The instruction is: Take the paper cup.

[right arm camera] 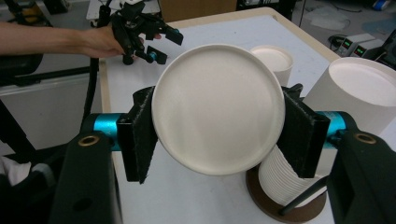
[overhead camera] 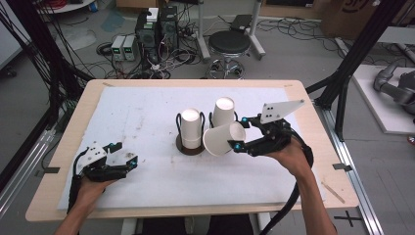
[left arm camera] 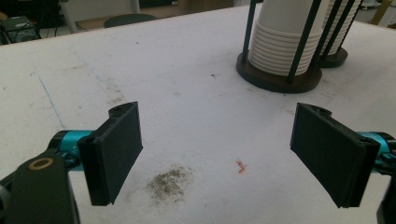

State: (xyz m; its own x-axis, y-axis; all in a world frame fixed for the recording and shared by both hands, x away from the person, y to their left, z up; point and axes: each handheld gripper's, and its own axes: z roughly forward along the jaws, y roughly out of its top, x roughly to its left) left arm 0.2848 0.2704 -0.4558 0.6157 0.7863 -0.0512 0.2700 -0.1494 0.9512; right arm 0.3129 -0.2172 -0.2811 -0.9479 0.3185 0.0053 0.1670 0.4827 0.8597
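The white paper cup (right arm camera: 218,108) lay tilted, its base toward the camera. Right gripper (right arm camera: 219,135) fingers clamped its sides; left gripper (left arm camera: 233,154) fingers stood apart, empty.

left tongs (overhead camera: 128,161): jaws apart, empty, low | right tongs (overhead camera: 238,134): jaws clamped, raised, pointing left

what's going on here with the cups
A person works two handheld grippers at a white-covered table. The right gripper is clamped on a single white paper cup, tipped on its side beside two stacks of white paper cups, one in a black wire holder on a round dark base, one behind. The left gripper sits open and empty, apart from them.
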